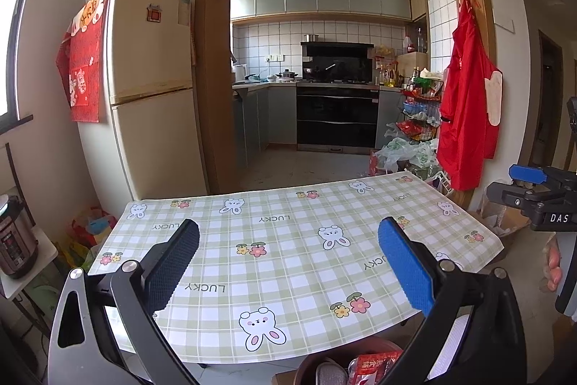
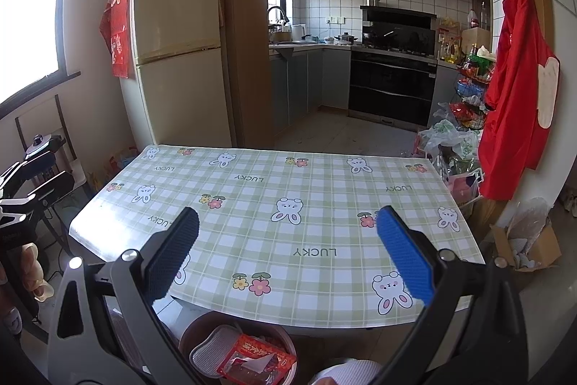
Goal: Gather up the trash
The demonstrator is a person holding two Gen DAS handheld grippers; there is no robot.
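My left gripper [image 1: 288, 255] hangs open over the near half of a table [image 1: 274, 262] covered by a green checked cloth; nothing is between its fingers. The right gripper [image 2: 288, 248] is open too, empty, above the same table [image 2: 288, 204]. Below the near table edge stands a brown round bin [image 2: 202, 323], also seen in the left wrist view [image 1: 360, 345]. Inside it lie a red printed wrapper [image 2: 252, 358] and a grey mesh item [image 2: 211, 349]. Each gripper shows at the edge of the other's view: the right gripper [image 1: 530, 183], the left gripper [image 2: 43, 174].
A cream fridge [image 1: 151, 85] stands beyond the table's far left corner. A pressure cooker [image 1: 14, 237] sits on a small stand at the left. Plastic bags and a wire rack [image 2: 458, 132] crowd the far right, below a hanging red apron [image 2: 515, 85]. A cardboard box [image 2: 526, 244] lies on the floor.
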